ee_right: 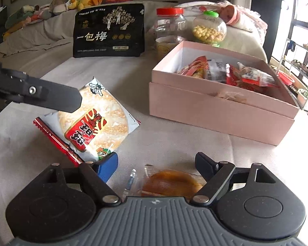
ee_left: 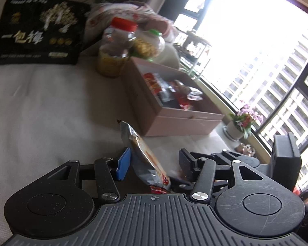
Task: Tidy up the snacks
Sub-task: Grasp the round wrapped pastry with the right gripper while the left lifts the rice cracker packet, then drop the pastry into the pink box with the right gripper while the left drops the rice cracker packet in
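A rice cracker packet (ee_left: pixel 142 153) (ee_right: pixel 96 121) sits slantwise, raised off the bed, between the fingers of my left gripper (ee_left: pixel 154 162), which is shut on it. The blue pad (ee_left: pixel 124 163) touches its back, and the black finger (ee_right: pixel 67 100) lies over its printed face. A red packet (ee_right: pixel 51 137) shows behind it. My right gripper (ee_right: pixel 156 164) stands open just above a clear-wrapped orange pastry (ee_right: pixel 170 182) on the sheet, not touching it. The pink box (ee_right: pixel 215 112) (ee_left: pixel 174 121) at the right holds several snack packets.
A black plum bag (ee_right: pixel 109 30) (ee_left: pixel 39 32) leans at the back. A red-lidded jar (ee_right: pixel 170 26) and a green-lidded jar (ee_right: pixel 209 28) stand behind the box. Plush toys (ee_right: pixel 51 6) line the far left. A flower pot (ee_left: pixel 242 123) sits by the window.
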A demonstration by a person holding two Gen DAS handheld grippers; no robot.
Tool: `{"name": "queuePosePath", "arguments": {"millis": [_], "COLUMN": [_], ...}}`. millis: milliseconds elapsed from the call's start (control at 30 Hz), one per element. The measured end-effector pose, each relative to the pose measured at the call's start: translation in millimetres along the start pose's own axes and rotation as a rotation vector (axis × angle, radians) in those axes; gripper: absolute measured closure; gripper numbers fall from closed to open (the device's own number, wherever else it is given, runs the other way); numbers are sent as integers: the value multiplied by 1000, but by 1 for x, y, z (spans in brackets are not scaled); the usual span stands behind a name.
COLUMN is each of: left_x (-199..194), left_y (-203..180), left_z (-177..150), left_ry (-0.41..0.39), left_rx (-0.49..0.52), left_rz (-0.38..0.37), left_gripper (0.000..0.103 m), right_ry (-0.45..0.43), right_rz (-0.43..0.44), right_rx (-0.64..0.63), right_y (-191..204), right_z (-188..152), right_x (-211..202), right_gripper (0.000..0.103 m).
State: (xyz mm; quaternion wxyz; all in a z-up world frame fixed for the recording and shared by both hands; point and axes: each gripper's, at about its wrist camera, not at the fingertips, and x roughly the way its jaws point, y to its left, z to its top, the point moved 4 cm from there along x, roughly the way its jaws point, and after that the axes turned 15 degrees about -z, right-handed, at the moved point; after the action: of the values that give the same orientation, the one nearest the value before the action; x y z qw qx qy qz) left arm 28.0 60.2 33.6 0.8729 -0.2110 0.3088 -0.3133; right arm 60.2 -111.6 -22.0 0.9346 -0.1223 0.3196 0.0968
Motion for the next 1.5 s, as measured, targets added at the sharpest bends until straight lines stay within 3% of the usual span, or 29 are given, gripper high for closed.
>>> {"name": "queuePosePath", "arguments": {"millis": [333, 533, 700, 833, 933, 967, 1100, 1300, 1500], "left_x": [30, 44, 71, 86, 87, 85, 71, 45, 36], "left_y": [-25, -44, -48, -41, -37, -37, -36, -42, -49], "left_z": [11, 18, 8, 0, -5, -5, -10, -20, -24], "left_ry": [30, 46, 104, 137, 131, 124, 109, 97, 101], "left_rx": [58, 84, 144, 203, 215, 214, 150, 122, 124], "left_rz": [-4, -71, -13, 72, 81, 88, 68, 69, 62], "left_gripper": [46, 49, 52, 69, 74, 80, 81, 81, 81], "right_ry": [0, -37, -114, -154, -174, -168, -98, -53, -21], "right_rz": [-21, -33, -75, -84, -112, -111, -71, -90, -149], "right_rx": [62, 0, -67, -97, -132, -131, -87, -35, -77], "right_y": [-24, -19, -16, -21, -24, -25, -28, -36, -39], "right_z": [-7, -10, -13, -18, -26, -28, -33, -34, -40], "right_x": [-1, -11, -24, -37, -48, -49, -48, -40, -36], "right_gripper": [20, 20, 19, 19, 18, 18, 17, 14, 8]}}
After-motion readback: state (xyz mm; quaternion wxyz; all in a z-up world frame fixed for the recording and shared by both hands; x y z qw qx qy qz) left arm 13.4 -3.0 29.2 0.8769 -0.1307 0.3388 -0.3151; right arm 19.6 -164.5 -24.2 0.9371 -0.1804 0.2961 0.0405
